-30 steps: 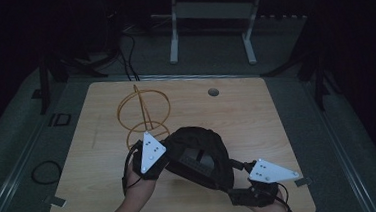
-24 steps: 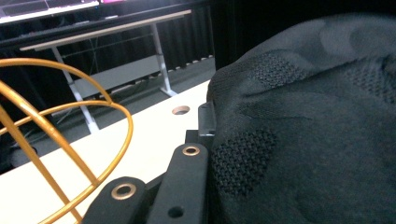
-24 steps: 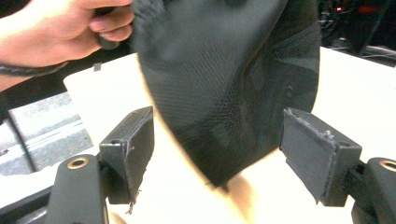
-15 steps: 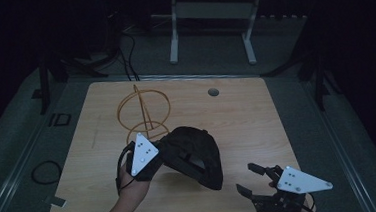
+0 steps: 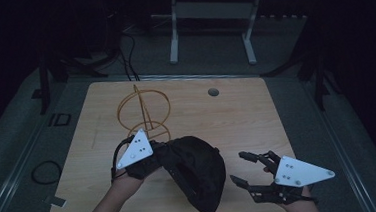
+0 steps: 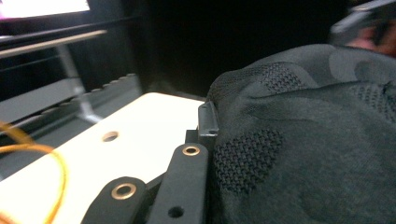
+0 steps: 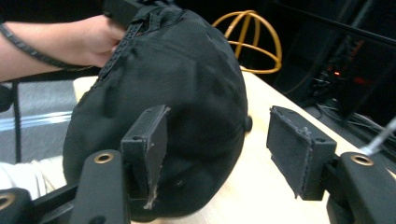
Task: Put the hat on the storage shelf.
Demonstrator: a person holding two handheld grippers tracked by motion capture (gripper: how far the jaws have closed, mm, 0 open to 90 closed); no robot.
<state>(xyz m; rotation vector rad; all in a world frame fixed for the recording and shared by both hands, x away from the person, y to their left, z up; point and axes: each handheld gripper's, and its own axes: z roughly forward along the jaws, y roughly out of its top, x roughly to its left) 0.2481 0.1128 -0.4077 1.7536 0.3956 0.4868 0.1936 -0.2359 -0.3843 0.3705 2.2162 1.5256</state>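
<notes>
A black cap point(image 5: 195, 173) hangs over the front middle of the wooden table point(image 5: 236, 112), tilted, its low end near the table's front edge. My left gripper point(image 5: 160, 155) is shut on the cap's left rim; in the left gripper view the cap's fabric point(image 6: 317, 140) covers one jaw. My right gripper point(image 5: 238, 166) is to the right of the cap, apart from it. Its jaws have just been closing but stand open, with nothing between the pads point(image 7: 149, 140). The right gripper view faces the cap's crown point(image 7: 177, 79).
A yellow wire stand point(image 5: 144, 111) of hoops rises just behind the left gripper. A round grommet hole point(image 5: 213, 91) sits near the table's far edge. A white-legged frame point(image 5: 210, 29) stands on the floor beyond, and a cable loop point(image 5: 45, 171) lies left of the table.
The right gripper has drawn away from the cap's right side, to the right and upward. The left gripper and cap have shifted slightly left.
</notes>
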